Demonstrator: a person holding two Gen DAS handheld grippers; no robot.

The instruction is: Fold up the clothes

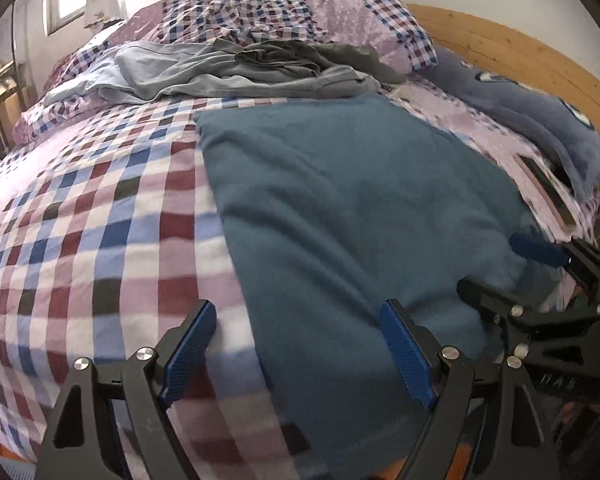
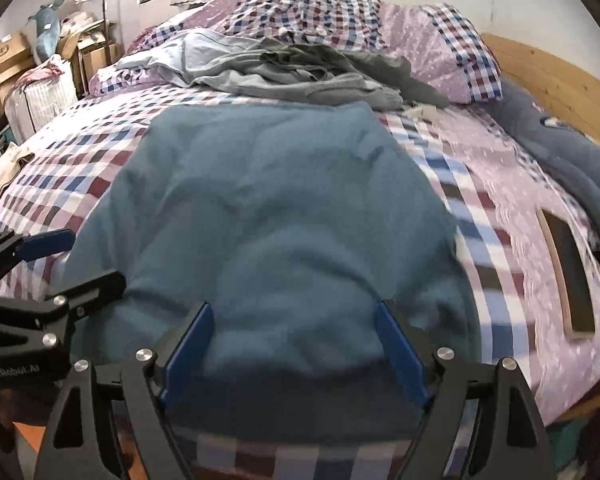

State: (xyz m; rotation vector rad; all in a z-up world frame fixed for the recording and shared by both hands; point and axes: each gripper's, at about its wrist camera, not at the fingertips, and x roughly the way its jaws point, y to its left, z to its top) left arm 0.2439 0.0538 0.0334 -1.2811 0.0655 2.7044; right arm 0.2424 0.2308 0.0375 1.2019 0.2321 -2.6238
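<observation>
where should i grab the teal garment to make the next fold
Grip the teal garment at its two near corners, one per tongs, coming from the near edge of the bed. It lies flat as a rectangle, its near edge right in front of both open tongs, so that edge could be lifted toward the far edge.

Teal-blue garment (image 2: 268,216), thick and fuzzy, lying flat on the bed as a roughly rectangular folded shape, long axis running near to far. Near edge hanging slightly over the near side of the bed; far edge straight, stopping just short of the clothes pile. Surface mostly smooth, with shallow soft creases across the middle. Same garment (image 1: 352,216) seen from the left wrist, its left edge a clean straight line. Beyond it, at the far side, a heap of unfolded clothes (image 2: 300,68): pale blue-grey pieces to the left, darker grey-green ones crumpled on top and to the right.
</observation>
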